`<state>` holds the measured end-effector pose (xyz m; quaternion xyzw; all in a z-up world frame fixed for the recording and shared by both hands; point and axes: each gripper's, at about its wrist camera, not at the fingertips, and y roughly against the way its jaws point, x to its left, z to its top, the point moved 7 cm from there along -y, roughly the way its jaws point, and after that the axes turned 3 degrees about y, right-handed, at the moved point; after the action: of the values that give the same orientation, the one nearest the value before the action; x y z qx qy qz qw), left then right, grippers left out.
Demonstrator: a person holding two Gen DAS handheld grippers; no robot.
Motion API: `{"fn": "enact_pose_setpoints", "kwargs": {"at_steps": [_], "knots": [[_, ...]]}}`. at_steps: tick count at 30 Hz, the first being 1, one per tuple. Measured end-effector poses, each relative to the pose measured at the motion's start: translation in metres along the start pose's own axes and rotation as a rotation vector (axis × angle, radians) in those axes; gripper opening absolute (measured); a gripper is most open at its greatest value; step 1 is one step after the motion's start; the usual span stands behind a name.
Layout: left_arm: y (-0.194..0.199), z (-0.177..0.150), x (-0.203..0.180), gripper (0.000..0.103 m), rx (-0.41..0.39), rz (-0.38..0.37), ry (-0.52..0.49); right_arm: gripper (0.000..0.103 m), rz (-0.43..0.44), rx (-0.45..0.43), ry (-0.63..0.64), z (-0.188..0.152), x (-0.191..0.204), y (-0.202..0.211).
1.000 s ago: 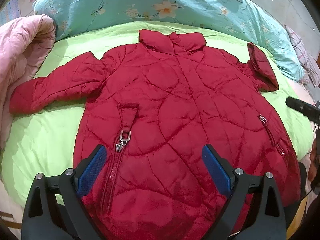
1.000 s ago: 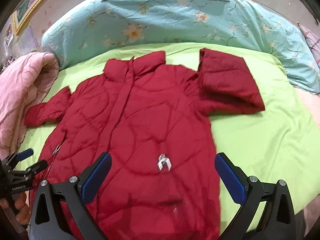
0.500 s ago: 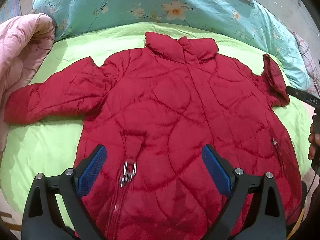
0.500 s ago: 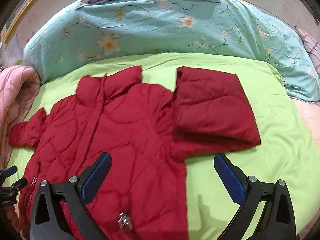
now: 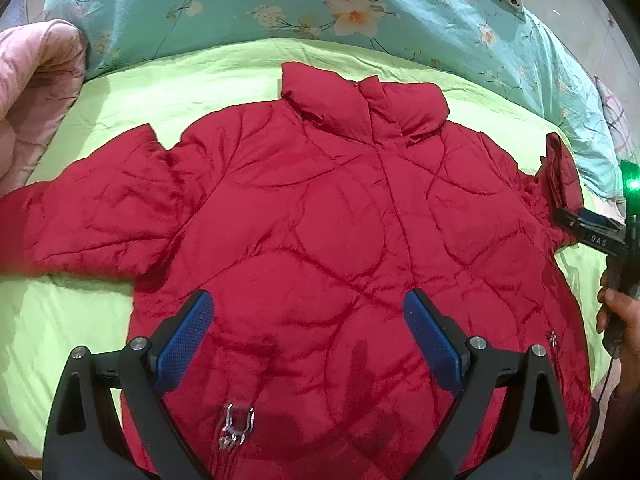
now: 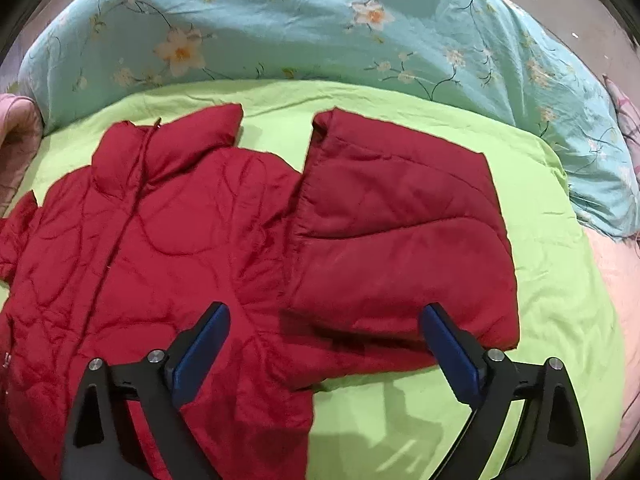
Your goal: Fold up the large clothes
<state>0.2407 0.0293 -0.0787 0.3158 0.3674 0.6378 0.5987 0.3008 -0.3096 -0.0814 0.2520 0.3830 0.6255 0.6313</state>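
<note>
"DAS" lettering on right tongs (image 5: pixel 576 218)

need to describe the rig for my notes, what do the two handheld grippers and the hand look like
Both the left gripper and the right gripper have black plastic frames with triangular cut-outs, silver round bolts and flat blue textured pads. Seen from the left wrist camera, the right gripper carries white lettering, a green light glows above it, and a thin dark cable hangs below the person's hand. No sleeve is clearly visible.

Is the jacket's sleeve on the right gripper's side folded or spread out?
Folded. The sleeve is doubled back on itself into a blocky flap beside the jacket body, cuff end pointing toward the collar.
</note>
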Motion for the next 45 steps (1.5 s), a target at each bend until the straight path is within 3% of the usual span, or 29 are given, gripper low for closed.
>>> {"fn": "enact_pose_setpoints", "kwargs": {"at_steps": [11, 13, 15, 16, 18, 24, 31, 40, 45], "knots": [[-0.024, -0.002, -0.01, 0.097, 0.065, -0.054, 0.041, 0.091, -0.016, -0.005, -0.009, -0.013, -0.048, -0.014], [-0.026, -0.003, -0.014, 0.097, 0.073, -0.06, 0.038, 0.077, 0.006, -0.015, -0.003, -0.012, -0.049, -0.016], [-0.026, -0.005, -0.019, 0.097, 0.076, -0.061, 0.026, 0.044, 0.028, -0.023, -0.003, -0.011, -0.046, -0.017], [-0.026, -0.005, -0.02, 0.097, 0.075, -0.061, 0.022, 0.036, 0.035, -0.03, -0.008, -0.01, -0.045, -0.017], [-0.026, -0.004, -0.021, 0.097, 0.071, -0.062, 0.018, 0.01, 0.057, -0.048, -0.031, -0.007, -0.044, -0.012], [-0.026, -0.003, -0.015, 0.097, 0.07, -0.087, 0.037, 0.006, 0.244, -0.104, -0.085, 0.006, -0.016, 0.018], [-0.01, 0.007, -0.007, 0.097, 0.043, -0.189, 0.077, 0.005, 0.514, -0.117, -0.062, 0.024, 0.067, 0.042], [-0.008, 0.016, 0.028, 0.097, 0.038, -0.274, 0.171, 0.005, 0.679, -0.057, 0.119, 0.019, 0.198, 0.034], [-0.015, 0.018, 0.042, 0.097, 0.052, -0.312, 0.211, 0.004, 0.729, -0.029, 0.202, 0.009, 0.251, 0.028]]}}
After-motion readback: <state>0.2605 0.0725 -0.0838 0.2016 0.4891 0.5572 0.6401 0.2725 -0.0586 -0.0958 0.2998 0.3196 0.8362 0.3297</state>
